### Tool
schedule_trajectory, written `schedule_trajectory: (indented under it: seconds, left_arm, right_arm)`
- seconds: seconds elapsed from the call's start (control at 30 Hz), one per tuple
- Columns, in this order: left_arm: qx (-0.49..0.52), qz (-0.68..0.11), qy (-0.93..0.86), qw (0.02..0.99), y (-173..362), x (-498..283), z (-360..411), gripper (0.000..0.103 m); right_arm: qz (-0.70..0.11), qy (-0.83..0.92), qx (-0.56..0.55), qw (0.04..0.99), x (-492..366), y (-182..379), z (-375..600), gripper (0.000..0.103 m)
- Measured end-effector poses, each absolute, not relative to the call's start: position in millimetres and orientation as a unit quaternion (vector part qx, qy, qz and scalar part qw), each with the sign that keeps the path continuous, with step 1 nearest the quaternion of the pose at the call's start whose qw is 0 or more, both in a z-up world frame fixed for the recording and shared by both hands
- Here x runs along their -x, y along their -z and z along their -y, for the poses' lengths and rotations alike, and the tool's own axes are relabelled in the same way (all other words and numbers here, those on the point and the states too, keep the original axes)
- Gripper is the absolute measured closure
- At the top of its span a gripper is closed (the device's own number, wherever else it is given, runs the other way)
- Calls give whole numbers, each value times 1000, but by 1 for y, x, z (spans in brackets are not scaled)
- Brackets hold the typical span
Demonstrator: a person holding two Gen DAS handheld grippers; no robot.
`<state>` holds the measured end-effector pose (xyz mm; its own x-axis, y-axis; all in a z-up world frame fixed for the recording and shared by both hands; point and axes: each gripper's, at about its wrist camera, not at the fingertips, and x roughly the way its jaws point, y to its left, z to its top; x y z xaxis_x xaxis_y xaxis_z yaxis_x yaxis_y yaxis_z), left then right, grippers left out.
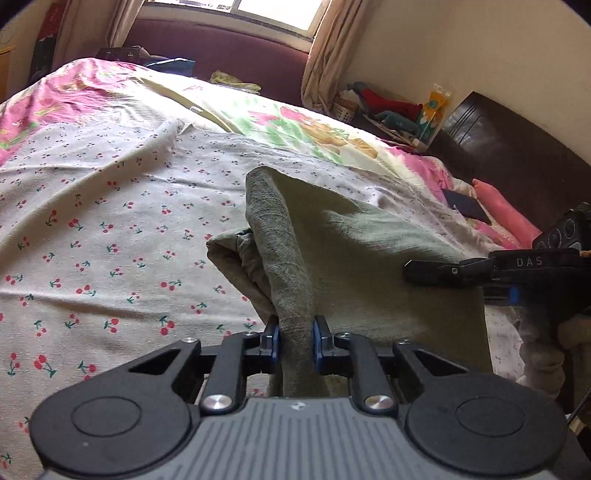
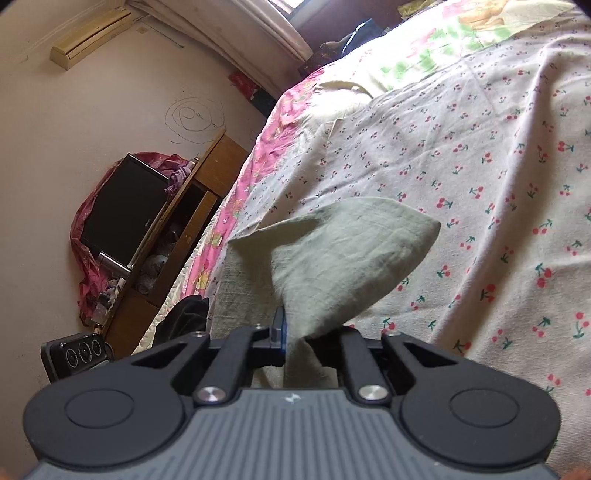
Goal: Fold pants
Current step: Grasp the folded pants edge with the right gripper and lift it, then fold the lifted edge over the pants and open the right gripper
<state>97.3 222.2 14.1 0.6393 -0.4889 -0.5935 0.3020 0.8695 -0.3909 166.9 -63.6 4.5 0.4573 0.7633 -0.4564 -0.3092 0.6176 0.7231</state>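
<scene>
Pants (image 1: 354,251): grey-green, crumpled cloth, lying on the bed near its near edge, partly lifted off the sheet (image 1: 110,206). A thick rolled fold rises from the heap and runs into the left tool (image 1: 295,332); blue pads clamped on it from both sides, cloth bulging above and below the pinch.

Right tool (image 2: 295,334): closed on another part of the pants (image 2: 343,247), a thin layer of fabric; it fans out ahead of the jaws as a raised, pointed flap (the right pad is hidden behind the cloth). In the left wrist view the right tool (image 1: 410,271) enters from the right edge, lying over the pants.

Sheet: white with red cherry print, wrinkled, spread over most of the bed. Under it a pink and green floral cover (image 1: 303,122) shows toward the far edge and the left side.

Surroundings: dark headboard (image 1: 517,147) at the right end of the bed, pink pillow (image 1: 506,210) beside it. Window (image 1: 236,7) with curtains beyond the far edge. Beside the bed, a wooden cabinet (image 2: 207,177) with a black screen (image 2: 122,206).
</scene>
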Motion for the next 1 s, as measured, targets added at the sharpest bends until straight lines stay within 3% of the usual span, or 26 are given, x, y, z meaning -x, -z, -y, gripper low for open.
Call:
schedule_trajectory:
  seconds: [0.2,0.4,0.47,0.67,0.83,1.0]
  left_arm:
    - [142,-352,282,881,-17,-121,-156,75]
    - [106,-434,260,856,42,-143,-98,74]
    - [81,-440,251,859,43,-138,-90,73]
    - [-7,-430,233,872,6,-110,-87,71]
    - [-19,-404,234,884,-14,-95,-82,68]
    - [-32,-455,226,861,17,-98,-60,65]
  right_arm:
    - [-379,-276,-264,843,-155,-37,139,94]
    - [-418,-173,-237,860,-171,0,186,88]
    - [-433,-147,-192,868,-172,17,190,76]
    - [-389,-88,-129,908,-146,7,198,63]
    - [-329,-125,-149,924,-109,-15,199,63]
    - [-363,-194,-118,903,-93,3,151,63]
